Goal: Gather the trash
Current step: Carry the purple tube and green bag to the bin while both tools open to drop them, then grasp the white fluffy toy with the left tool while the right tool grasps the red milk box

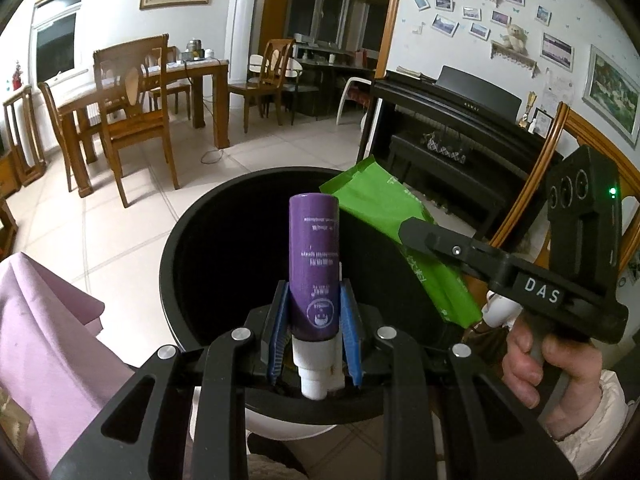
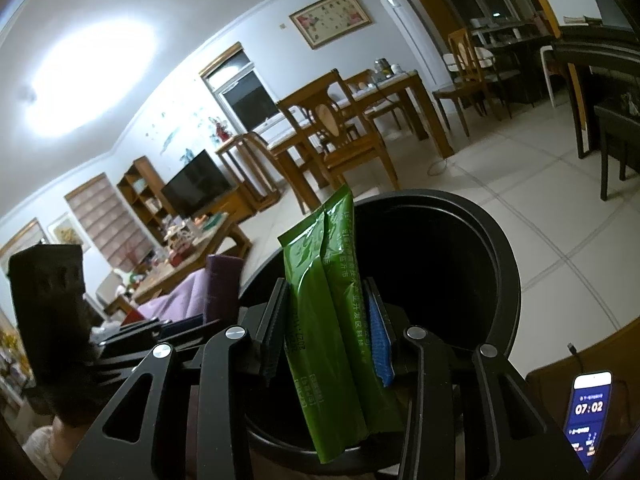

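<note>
My left gripper (image 1: 314, 300) is shut on a purple tube with a white cap (image 1: 315, 264), held upright over the open black trash bin (image 1: 192, 220). My right gripper (image 2: 328, 308) is shut on a green foil packet (image 2: 320, 312), held over the same bin (image 2: 504, 264). In the left wrist view the right gripper (image 1: 412, 230) comes in from the right, with the green packet (image 1: 384, 216) above the bin's right rim. In the right wrist view the purple tube (image 2: 222, 284) shows at the left, beside the bin.
A pink cloth (image 1: 44, 344) lies left of the bin. A wooden dining table and chairs (image 1: 132, 92) stand behind on the tiled floor. A black piano (image 1: 460, 120) stands to the right. A phone showing a timer (image 2: 590, 412) sits at the lower right.
</note>
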A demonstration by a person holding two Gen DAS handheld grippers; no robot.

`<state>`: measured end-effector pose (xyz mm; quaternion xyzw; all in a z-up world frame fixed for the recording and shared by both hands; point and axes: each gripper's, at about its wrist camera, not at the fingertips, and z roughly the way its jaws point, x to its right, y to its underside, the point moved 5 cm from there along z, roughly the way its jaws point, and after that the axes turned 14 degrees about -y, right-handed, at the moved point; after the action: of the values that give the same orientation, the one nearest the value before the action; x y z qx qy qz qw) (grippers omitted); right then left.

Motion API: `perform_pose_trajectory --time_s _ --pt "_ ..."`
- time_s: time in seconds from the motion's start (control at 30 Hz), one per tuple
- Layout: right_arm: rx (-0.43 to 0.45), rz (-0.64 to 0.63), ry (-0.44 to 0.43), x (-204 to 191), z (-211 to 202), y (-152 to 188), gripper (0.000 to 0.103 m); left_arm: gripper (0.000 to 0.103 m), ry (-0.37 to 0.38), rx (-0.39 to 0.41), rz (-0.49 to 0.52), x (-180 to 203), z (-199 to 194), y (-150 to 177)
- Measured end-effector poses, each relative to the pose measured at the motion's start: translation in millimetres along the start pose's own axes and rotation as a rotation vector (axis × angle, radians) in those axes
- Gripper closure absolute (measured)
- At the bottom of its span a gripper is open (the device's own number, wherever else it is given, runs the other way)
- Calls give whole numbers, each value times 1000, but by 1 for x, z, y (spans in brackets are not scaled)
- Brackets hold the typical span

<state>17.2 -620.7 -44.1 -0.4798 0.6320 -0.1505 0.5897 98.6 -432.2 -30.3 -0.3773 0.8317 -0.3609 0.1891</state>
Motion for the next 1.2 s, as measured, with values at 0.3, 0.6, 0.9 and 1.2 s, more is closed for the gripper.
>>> perform_pose_trajectory --time_s 0.3,0.6,0.9,1.2 --pt "8 18 -21 -5 -1 3 37 53 -25 8 -5 -5 -9 -3" --pt "5 -14 -37 -31 5 6 28 28 -74 63 -37 -30 -40 2" --pt "-81 -103 -96 -93 46 18 28 27 -215 95 -153 -121 -92 28" --pt "-224 -182 -207 -183 119 41 29 17 -481 48 -456 -292 -150 87"
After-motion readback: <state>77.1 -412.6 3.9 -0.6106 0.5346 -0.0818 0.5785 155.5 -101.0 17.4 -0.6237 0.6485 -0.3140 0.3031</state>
